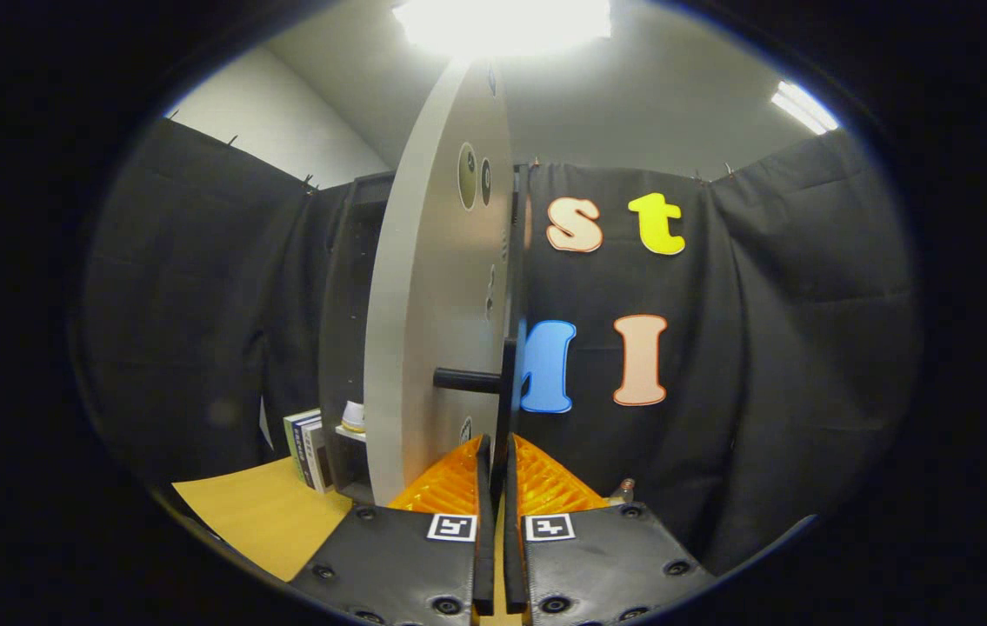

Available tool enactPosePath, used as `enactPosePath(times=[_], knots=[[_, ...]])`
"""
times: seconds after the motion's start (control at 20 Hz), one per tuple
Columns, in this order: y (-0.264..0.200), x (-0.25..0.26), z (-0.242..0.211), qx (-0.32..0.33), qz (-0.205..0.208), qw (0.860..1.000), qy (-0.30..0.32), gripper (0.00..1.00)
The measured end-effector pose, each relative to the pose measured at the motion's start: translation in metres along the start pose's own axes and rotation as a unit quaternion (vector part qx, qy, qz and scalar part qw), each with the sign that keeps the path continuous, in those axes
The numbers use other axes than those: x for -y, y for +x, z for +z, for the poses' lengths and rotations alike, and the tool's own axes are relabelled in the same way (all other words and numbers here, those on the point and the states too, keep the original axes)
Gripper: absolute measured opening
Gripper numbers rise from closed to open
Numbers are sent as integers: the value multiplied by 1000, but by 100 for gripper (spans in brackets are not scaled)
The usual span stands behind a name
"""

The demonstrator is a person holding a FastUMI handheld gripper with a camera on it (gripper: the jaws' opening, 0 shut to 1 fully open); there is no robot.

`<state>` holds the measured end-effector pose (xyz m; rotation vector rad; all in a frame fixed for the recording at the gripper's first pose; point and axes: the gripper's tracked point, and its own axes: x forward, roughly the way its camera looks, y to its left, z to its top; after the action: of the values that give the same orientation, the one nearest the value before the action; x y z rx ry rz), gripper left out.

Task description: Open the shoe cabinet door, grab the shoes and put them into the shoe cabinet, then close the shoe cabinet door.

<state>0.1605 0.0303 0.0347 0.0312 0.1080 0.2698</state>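
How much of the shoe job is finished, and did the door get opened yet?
The tall pale grey cabinet door already stands swung out, edge-on to the camera. In hand: the gripper has its fingers nearly together around the door's thin black handle bar, though real contact is hard to judge. A white shoe sits on a shelf in the dark shoe cabinet. Still left: closing the door.

The gripper [496, 474] had its fingers nearly closed on the thin dark handle [506, 409] of the open grey cabinet door [432, 322]. To the left of the fingers, some books [309, 450] stood beside the dark cabinet [345, 330].
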Motion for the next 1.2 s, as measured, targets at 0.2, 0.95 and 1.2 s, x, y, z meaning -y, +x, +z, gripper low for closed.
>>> enactPosePath(times=[0.2, 0.95, 1.2], knots=[[-12, 0, -27, -24, 0, 1000, 0, 21], [-91, -66, 9, 57, -26, 998, 22, 99], [-80, -115, -31, 24, 7, 1000, 8, 99]])
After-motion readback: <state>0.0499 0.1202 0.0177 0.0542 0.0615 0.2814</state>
